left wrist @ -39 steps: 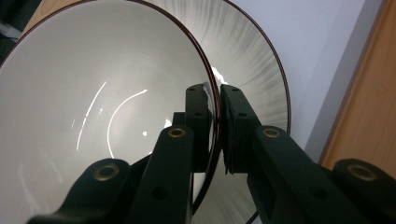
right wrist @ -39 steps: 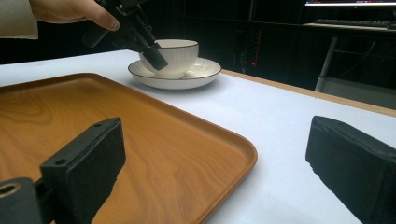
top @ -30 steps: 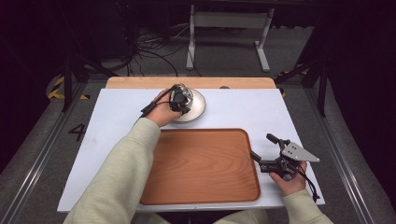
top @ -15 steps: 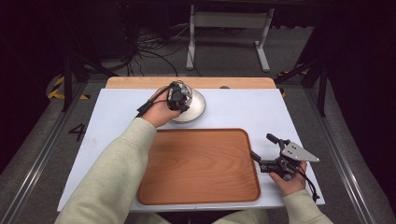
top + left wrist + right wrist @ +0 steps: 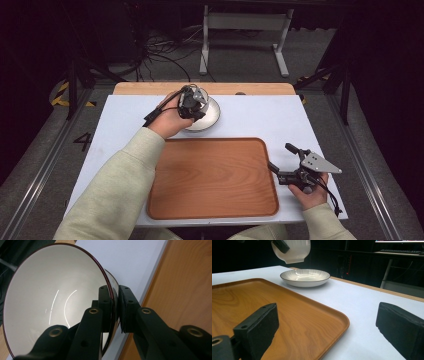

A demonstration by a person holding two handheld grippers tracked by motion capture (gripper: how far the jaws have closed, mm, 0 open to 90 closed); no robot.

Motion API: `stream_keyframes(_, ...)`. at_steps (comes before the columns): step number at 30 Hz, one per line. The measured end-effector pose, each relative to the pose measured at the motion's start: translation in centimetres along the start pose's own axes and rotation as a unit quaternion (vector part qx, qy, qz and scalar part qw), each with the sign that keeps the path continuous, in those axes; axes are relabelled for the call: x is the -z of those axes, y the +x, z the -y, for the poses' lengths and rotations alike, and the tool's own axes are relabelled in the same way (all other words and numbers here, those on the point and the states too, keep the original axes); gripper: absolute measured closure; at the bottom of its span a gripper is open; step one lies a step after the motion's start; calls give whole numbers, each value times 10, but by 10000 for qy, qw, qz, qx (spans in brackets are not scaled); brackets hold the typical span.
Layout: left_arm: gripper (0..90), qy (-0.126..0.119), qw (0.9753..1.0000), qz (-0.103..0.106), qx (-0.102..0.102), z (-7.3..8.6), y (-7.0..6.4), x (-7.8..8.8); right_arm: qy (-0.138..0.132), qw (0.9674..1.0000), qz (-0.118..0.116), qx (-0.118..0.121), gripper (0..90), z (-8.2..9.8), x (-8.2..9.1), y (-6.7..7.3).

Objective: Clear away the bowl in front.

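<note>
A white bowl (image 5: 201, 94) with a thin dark rim hangs tilted in the air, and my left gripper (image 5: 191, 104) is shut on its rim. In the left gripper view one jaw is inside the bowl (image 5: 50, 302) and the other outside, with the left gripper (image 5: 116, 307) pinching the wall. Just below rests a shallow white plate (image 5: 212, 119) on the white table top. In the right gripper view the bowl (image 5: 294, 250) floats above the plate (image 5: 305, 277). My right gripper (image 5: 280, 156) stands open beside the right edge of the wooden tray (image 5: 215, 200), nothing between its jaws.
The wooden tray (image 5: 262, 302) lies bare at the front middle of the white table top (image 5: 260, 120). A wooden strip (image 5: 260, 89) runs along the table's far edge. Cables and a metal stand (image 5: 240, 30) are on the floor beyond.
My left gripper has risen with the bowl, which now hangs higher above the plate. The right gripper has stayed where it was.
</note>
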State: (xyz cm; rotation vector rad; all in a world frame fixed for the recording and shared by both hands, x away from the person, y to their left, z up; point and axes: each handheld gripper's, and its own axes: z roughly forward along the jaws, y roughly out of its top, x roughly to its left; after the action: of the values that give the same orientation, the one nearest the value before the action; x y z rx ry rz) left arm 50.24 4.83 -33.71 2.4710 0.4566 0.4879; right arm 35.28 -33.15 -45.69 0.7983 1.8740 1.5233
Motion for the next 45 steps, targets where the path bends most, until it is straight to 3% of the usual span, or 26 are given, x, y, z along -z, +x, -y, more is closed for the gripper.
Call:
stream_keyframes(3,816,-3,10000,8,-99,-2,-5,4,0,10000,0,3,53,0,0,0)
stream_keyframes(12,816,-67,9999,53,-149,-2,-13,17,1,10000,7,3,52,0,0,0)
stream_keyframes(23,815,-206,9993,224,-198,0,-37,38,8,10000,4,16,52,0,0,0)
stream_keyframes(29,814,-250,9982,403,-376,-1,-51,48,14,10000,3,17,52,0,0,0)
stream_keyframes(45,813,-250,9950,636,-733,-2,-80,63,13,10000,4,18,51,0,0,1)
